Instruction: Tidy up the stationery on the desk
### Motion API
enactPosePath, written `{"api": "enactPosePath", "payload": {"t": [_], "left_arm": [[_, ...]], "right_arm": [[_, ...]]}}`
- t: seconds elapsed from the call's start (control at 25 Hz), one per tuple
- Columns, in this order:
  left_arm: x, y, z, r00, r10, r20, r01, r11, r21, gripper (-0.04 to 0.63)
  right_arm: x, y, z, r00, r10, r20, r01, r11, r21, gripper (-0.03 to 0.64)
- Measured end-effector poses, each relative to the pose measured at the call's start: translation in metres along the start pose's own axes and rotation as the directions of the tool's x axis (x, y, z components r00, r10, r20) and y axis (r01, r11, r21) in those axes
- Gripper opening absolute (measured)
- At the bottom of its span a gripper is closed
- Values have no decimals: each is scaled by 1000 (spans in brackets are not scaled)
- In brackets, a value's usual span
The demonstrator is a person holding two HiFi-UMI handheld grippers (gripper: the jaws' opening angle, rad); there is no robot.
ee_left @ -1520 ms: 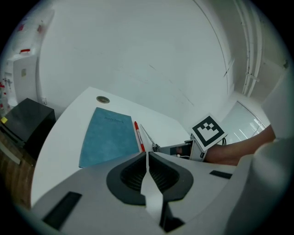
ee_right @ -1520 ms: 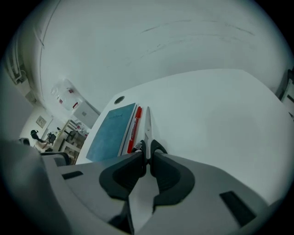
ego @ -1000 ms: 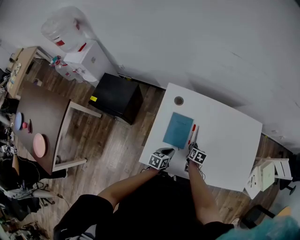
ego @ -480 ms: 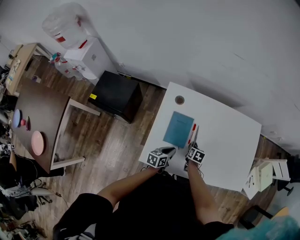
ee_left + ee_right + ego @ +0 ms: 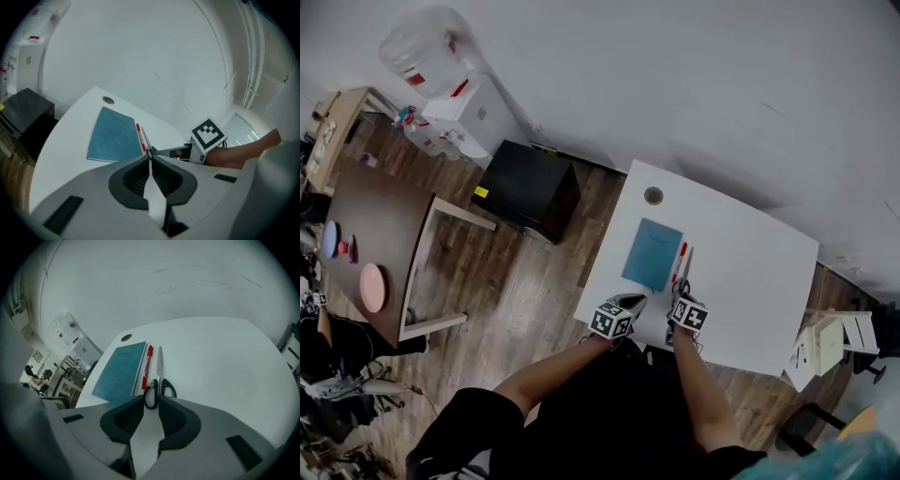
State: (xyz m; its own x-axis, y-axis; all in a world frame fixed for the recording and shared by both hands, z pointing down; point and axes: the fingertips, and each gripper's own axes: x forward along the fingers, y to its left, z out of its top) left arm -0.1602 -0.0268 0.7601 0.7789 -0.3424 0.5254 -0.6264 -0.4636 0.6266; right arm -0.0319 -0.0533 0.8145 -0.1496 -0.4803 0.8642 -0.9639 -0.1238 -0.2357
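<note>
**A:** Tidied so far?

**B:** Nearly everything, by the look of it. Set out in 1 neat row on the white desk (image 5: 750, 281): blue notebook (image 5: 652, 254), then scissors (image 5: 160, 369), then red pen (image 5: 147, 361) (pen in the middle of the 3, hard against the notebook's edge, with the scissors just beside it on the other side). Nothing else loose in sight, only a round cable hole (image 5: 653, 196) near the far corner.

**A:** And the grippers?

**B:** Both down at the near edge of the desk. Left gripper (image 5: 150, 152): pinched together on nothing. Right gripper (image 5: 151, 400): just opened further, now a narrow gap apart and pressing on nothing. 1 black handle loop of the scissors right at its tips, but not gripped.

**A:** Which way round, the scissors?

**B:** Lying flat, blades closed. Long axis parallel to the pen and to the notebook's long edge. Tips aimed away toward the wall, handles toward the person.

**A:** Anything left to do?

**B:** Little, judging from the row. Perhaps only drawing the right gripper clear without nudging the handles. Possibly a last squaring-up of the 3 items. No sign of a holder or tray to fill.
</note>
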Motion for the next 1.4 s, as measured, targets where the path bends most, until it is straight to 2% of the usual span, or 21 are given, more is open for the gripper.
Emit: {"api": "enactPosePath", "payload": {"t": [0.16, 0.28, 0.44, 0.6, 0.76, 0.88, 1.0, 1.12, 1.28, 1.4], "left_arm": [[0, -12, -2, 1000, -14, -11, 14, 999, 30, 28], [3, -27, 3, 999, -34, 7, 33, 997, 65, 28], [-14, -59, 6, 996, -50, 70, 41, 991, 128, 26], [-28, -102, 8, 985, -41, 170, 9, 983, 182, 23], [-51, -157, -29, 965, 1, 261, -48, 983, 176, 20], [-54, -201, -74, 959, 31, 283, -93, 973, 209, 18], [-65, -248, -111, 944, 65, 324, -137, 969, 205, 18], [-80, -289, -134, 929, 116, 352, -206, 951, 230, 18], [-103, -345, -154, 926, 118, 359, -213, 948, 237, 18], [-126, -381, -162, 914, 108, 391, -213, 948, 236, 18]], "right_arm": [[-25, 5, -2, 999, 35, 22, -35, 999, -11, 109], [-50, 3, 0, 995, 68, 78, -65, 997, -31, 109], [-96, 11, -14, 974, 150, 171, -143, 988, -51, 107], [-139, 5, -23, 949, 207, 238, -180, 975, -131, 92], [-197, -5, -49, 909, 278, 310, -229, 956, -185, 76], [-244, -14, -75, 876, 321, 359, -239, 937, -255, 54], [-292, -18, -109, 845, 382, 374, -275, 910, -309, 40], [-339, -21, -142, 810, 432, 397, -319, 892, -319, 38], [-385, -20, -184, 809, 458, 368, -355, 880, -315, 38], [-427, -18, -200, 781, 459, 423, -335, 881, -335, 38]]}}
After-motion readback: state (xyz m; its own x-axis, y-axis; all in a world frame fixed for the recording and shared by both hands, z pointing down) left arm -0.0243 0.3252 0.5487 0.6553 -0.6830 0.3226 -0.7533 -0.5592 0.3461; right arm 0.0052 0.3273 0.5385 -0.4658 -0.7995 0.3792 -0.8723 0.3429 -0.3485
